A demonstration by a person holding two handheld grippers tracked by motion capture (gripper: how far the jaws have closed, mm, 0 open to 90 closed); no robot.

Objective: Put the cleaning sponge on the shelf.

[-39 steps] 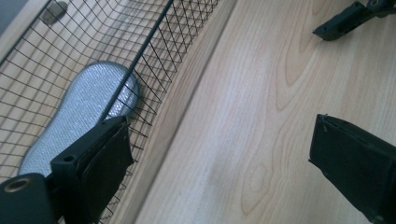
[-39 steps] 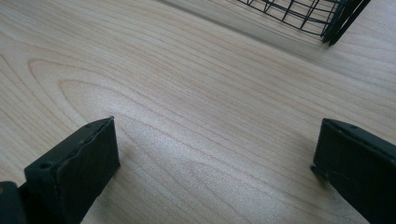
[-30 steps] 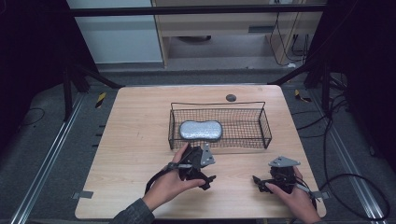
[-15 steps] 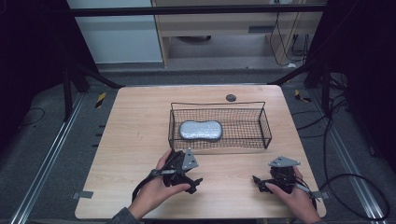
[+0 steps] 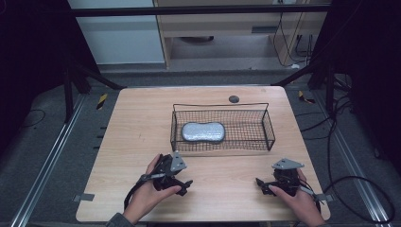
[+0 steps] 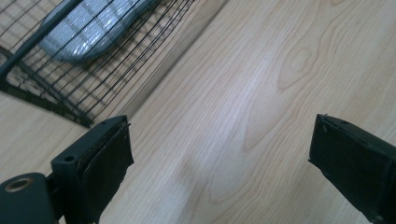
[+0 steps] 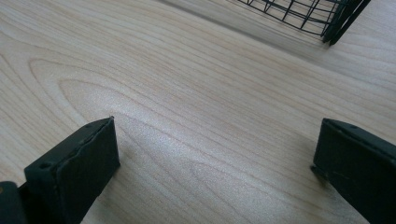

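Note:
A black wire basket (image 5: 265, 124) stands on the middle of the wooden table (image 5: 137, 127). A grey, silvery padded pouch (image 5: 203, 132) lies flat in the basket's left half. My left gripper (image 5: 182, 178) rests near the front edge, in front of the basket's left corner. Its jaws are wide open over bare wood. In the left gripper view (image 6: 219, 154) the basket (image 6: 70, 88) and pouch (image 6: 88, 28) sit at the upper left. My right gripper (image 5: 265, 182) lies at the front right, open with nothing in it. In the right gripper view (image 7: 217, 158) a basket corner (image 7: 336, 18) shows at the top right.
A small dark round disc (image 5: 233, 99) sits in the tabletop behind the basket. Bare wood stretches left of the basket and between the two grippers. A cable (image 5: 359, 189) loops off the table's right side. Metal frame legs stand beyond the far edge.
My left gripper has drawn back from the basket's front, moving left and toward the near edge. The right gripper has stayed put.

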